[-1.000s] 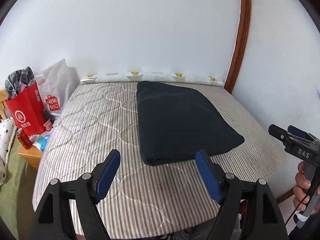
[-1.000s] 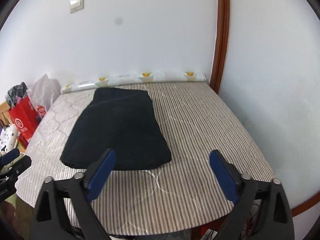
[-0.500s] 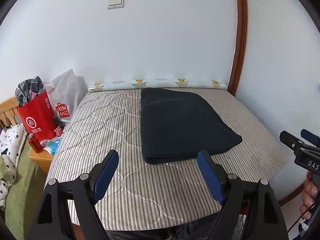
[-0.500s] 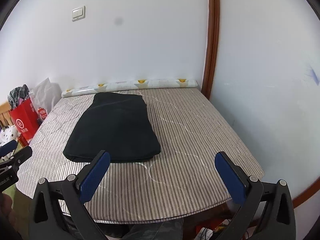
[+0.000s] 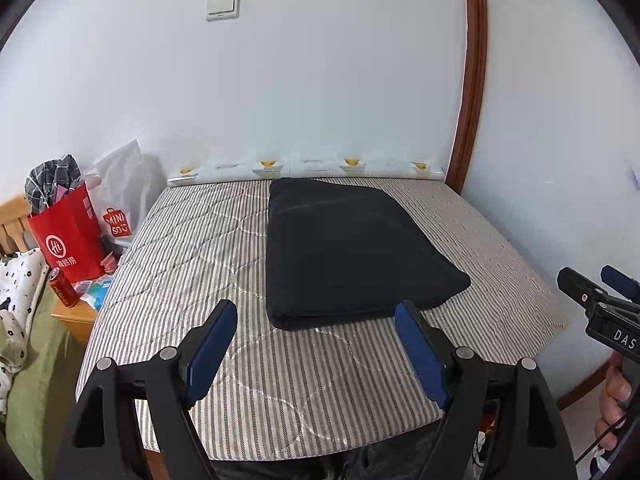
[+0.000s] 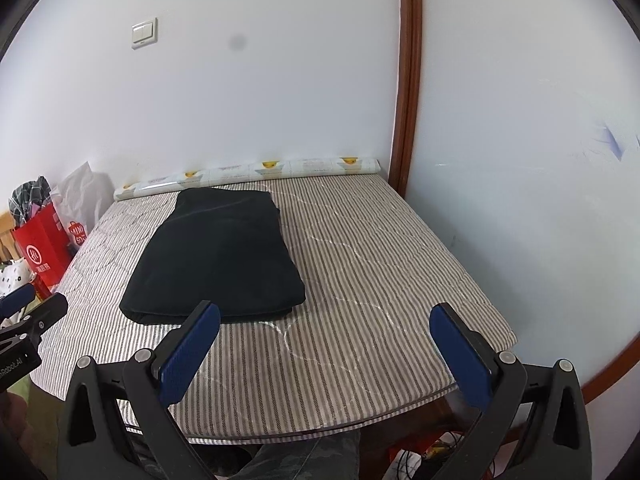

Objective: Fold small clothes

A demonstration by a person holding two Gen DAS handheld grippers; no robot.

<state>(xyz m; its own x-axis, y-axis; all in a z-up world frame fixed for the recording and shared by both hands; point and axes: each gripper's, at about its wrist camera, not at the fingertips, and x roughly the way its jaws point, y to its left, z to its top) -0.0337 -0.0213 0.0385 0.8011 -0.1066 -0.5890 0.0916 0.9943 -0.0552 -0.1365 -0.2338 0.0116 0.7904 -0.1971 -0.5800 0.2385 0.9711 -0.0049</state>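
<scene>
Hovering both grippers, left gripper point(image 5: 314, 346) and right gripper point(image 6: 324, 350), fingers spread wide and empty; folded dark navy cloth garment point(image 5: 352, 252) lies ahead on striped quilted bed point(image 5: 280, 380), long axis running away, left nearer.

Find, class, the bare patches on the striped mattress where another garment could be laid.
Free: the wide strip between the folded dark garment and the right-hand wall, the band along the near edge of the mattress, and a strip left of the garment. Crowded: the bedside stand with the red bag.
</scene>
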